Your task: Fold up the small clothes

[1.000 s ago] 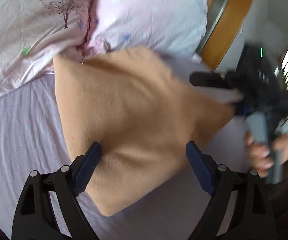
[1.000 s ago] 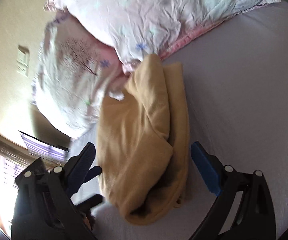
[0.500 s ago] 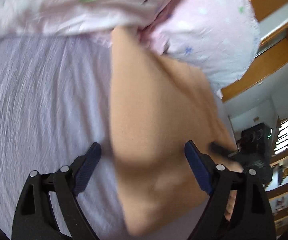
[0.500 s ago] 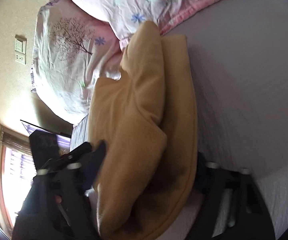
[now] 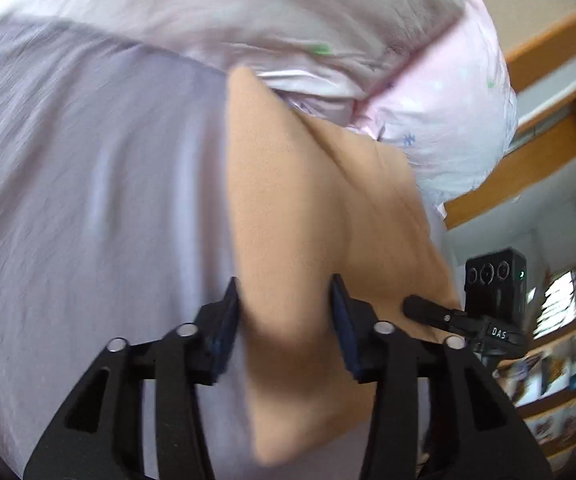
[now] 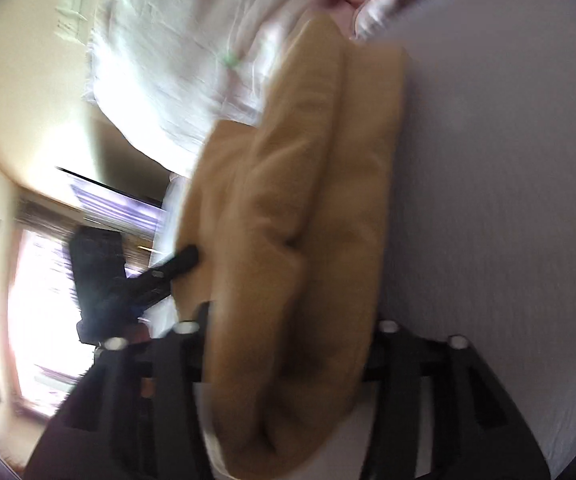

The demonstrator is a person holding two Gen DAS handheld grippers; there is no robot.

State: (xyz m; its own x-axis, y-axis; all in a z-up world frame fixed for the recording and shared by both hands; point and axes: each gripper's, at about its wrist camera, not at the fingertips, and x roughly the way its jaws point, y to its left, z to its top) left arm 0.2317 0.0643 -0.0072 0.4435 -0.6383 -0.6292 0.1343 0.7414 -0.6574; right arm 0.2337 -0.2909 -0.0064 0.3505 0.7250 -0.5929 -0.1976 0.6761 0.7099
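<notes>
A tan fleece garment (image 5: 308,216) lies folded on the lilac bed sheet (image 5: 88,200), its far end against the pillows. My left gripper (image 5: 286,320) is closing around its near edge, the blue pads on either side of the cloth. In the right wrist view the garment (image 6: 308,200) fills the middle and my right gripper (image 6: 288,340) has its jaws around the thick near end. The right gripper (image 5: 428,308) also shows in the left wrist view, at the garment's right edge. The left gripper (image 6: 168,268) shows in the right wrist view, at the garment's left edge.
Two pale pink flowered pillows (image 5: 248,20) lie at the head of the bed, touching the garment's far end. A wooden frame (image 5: 528,152) and shelves (image 5: 560,368) stand to the right. A bright window (image 6: 48,300) is at the left of the right wrist view.
Both grippers have moved in onto the garment's near end and narrowed their jaws around it. The cameras have swung closer to the cloth, and the views are blurred by motion.
</notes>
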